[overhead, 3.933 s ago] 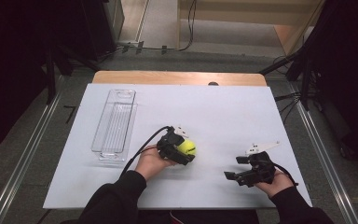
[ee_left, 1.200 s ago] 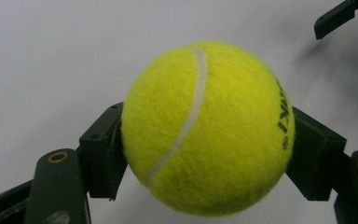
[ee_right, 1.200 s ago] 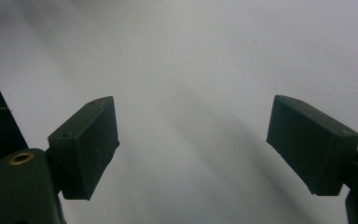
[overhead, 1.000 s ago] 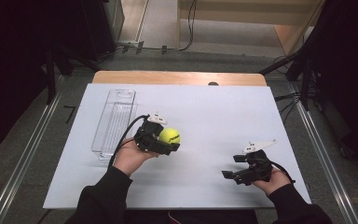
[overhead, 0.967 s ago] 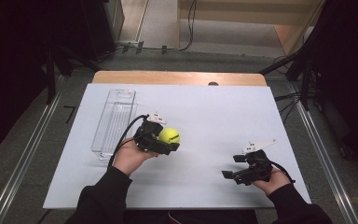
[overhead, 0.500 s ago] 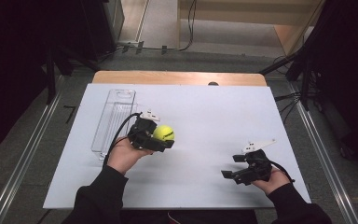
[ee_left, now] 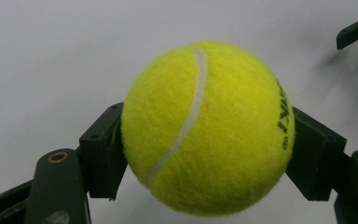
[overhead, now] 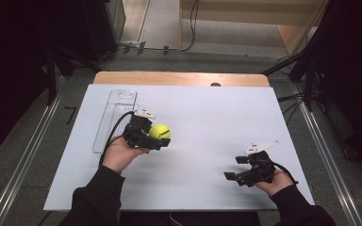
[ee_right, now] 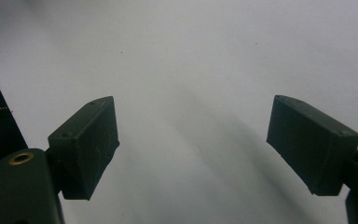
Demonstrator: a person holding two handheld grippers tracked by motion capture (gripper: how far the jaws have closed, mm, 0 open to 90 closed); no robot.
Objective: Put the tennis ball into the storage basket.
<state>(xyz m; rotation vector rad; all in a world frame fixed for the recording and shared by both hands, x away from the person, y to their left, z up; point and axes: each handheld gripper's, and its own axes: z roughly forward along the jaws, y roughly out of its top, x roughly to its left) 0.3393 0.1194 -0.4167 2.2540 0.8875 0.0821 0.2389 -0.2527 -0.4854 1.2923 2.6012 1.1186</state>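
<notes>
Left hand-held gripper [overhead: 156, 139]: clamped on the tennis ball [overhead: 160, 131], one pad against each flank, seen close in the left gripper view [ee_left: 208, 127].
Ball's place: lifted off the white surface [overhead: 207, 122], just right of the clear tray [overhead: 113, 117].
Right hand-held gripper [overhead: 238, 169]: jaws spread, nothing between them, low over the near right part of the surface.
Step in hand: probably carrying the ball to the tray.
Doing it well: keep the squeeze even, travel level, lower inside the tray walls before releasing.
Unclear: whether the tray holds anything; its clear walls hide little but glare.
</notes>
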